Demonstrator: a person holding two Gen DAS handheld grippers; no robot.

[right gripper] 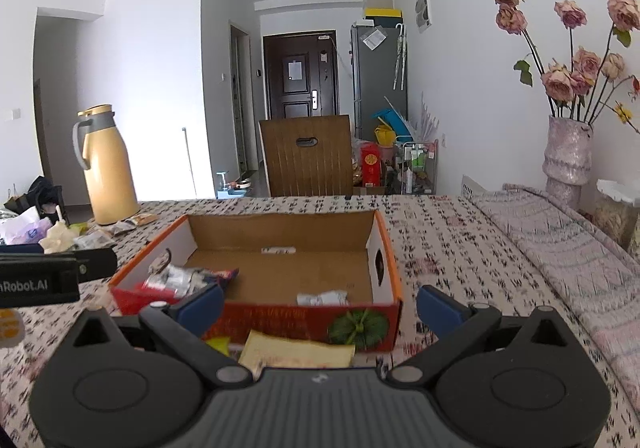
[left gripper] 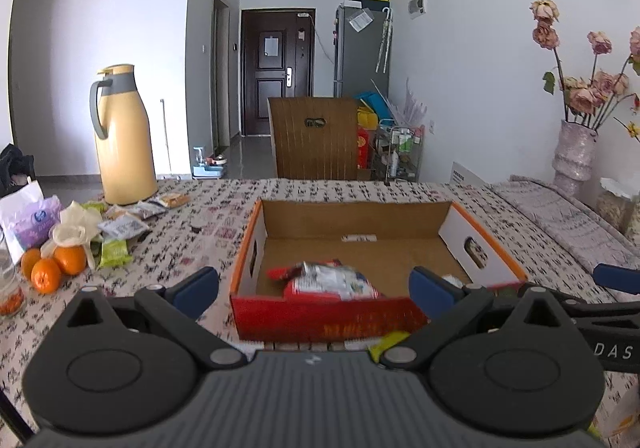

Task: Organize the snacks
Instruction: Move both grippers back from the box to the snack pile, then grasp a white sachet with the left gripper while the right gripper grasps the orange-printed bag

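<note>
Both wrist views face the near cardboard box point(left gripper: 360, 224) side by side.

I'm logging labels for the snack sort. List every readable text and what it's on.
"DAS": on the right tongs' black body, cut off by the picture's edge.
"nRobot.AI": on the left tongs' black body, its start cut off.
Print on the box's red front, the snack packets and the red carton: too blurred to read.
</note>
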